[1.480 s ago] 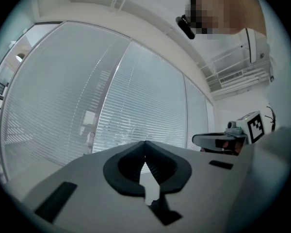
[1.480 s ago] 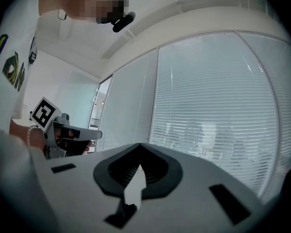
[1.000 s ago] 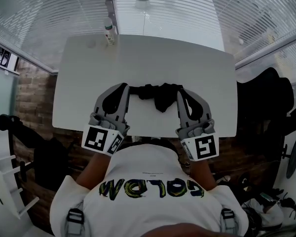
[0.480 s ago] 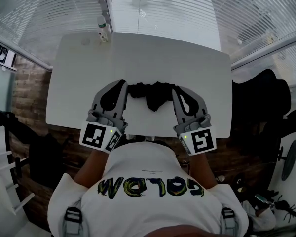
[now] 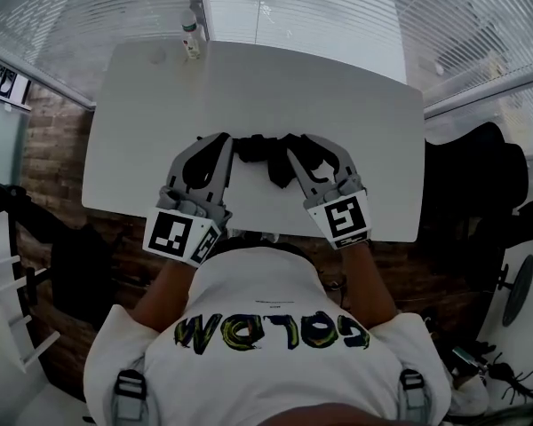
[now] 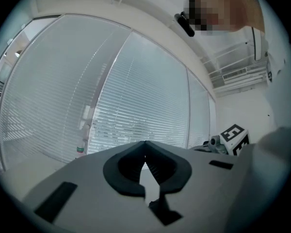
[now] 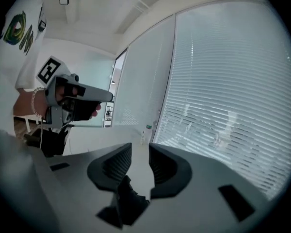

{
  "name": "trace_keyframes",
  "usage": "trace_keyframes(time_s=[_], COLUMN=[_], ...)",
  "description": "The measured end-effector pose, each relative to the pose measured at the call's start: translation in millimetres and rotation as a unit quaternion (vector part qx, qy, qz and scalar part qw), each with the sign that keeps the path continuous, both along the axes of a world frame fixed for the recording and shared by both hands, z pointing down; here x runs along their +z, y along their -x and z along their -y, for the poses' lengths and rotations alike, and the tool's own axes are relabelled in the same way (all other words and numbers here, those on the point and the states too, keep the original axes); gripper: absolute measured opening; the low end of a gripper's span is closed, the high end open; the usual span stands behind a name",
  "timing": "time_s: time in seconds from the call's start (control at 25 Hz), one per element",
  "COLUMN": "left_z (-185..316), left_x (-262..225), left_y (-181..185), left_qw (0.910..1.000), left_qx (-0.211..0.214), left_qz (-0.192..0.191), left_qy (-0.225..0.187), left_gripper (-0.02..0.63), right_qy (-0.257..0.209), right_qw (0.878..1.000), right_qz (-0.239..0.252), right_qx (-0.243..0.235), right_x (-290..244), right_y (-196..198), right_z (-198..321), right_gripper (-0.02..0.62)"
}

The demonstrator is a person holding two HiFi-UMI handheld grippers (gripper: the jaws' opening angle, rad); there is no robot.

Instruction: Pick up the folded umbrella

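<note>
The folded black umbrella (image 5: 271, 153) lies bunched on the white table (image 5: 355, 96) between my two grippers. My left gripper (image 5: 232, 142) is at its left end. In the left gripper view that gripper (image 6: 144, 142) has its tips pressed together, and a black bit of the umbrella (image 6: 162, 211) shows in the gap below them. My right gripper (image 5: 293, 142) is at the umbrella's right side, tilted down. Its jaws (image 7: 140, 149) are opening. Black umbrella fabric (image 7: 128, 203) sits low between them, and the pads do not press on it.
A small bottle (image 5: 192, 38) stands at the table's far left edge, in front of slatted blinds. A black chair (image 5: 480, 176) is off the table's right side. The person's body is close against the near table edge.
My right gripper has dropped toward the table and swung inward, and its jaws have parted. The left gripper has stayed put. The umbrella bundle now sits lower between them.
</note>
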State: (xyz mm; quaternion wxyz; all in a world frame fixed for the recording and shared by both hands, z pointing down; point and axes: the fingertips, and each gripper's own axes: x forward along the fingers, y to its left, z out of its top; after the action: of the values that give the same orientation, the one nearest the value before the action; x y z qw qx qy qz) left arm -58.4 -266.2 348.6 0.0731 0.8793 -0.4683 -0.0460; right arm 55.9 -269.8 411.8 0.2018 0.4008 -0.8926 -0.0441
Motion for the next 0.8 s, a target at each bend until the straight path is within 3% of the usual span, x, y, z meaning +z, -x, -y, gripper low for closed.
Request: trace_keyframes(time_s=[0.2,0.4,0.56,0.8], left_z=[-2,-4,-6,-9], left_x=[3,8,10,12], left_y=[6,14,17,24], left_qw=[1.0000,0.9998,0.9997,0.9996], left_qx=[-0.007,-0.015,-0.020,-0.025], left_qz=[-0.002,-0.002,-0.003,-0.004], left_qy=[0.004,0.010,0.013,0.016], left_gripper=[0.011,0.011,0.011,0.011], right_qy=[0.038,0.072,0.102,0.131], right_qw=[0.997,0.986,0.971,0.946], right_qz=[-0.050,-0.111,-0.158,-0.230], right_qx=[-0.049,-0.101,-0.147,-0.188], right_x=[40,79,114,157], right_y=[22,46,64,80], right_z=[8,12,12,19], right_gripper=[0.171,0.226,0.293,0.330])
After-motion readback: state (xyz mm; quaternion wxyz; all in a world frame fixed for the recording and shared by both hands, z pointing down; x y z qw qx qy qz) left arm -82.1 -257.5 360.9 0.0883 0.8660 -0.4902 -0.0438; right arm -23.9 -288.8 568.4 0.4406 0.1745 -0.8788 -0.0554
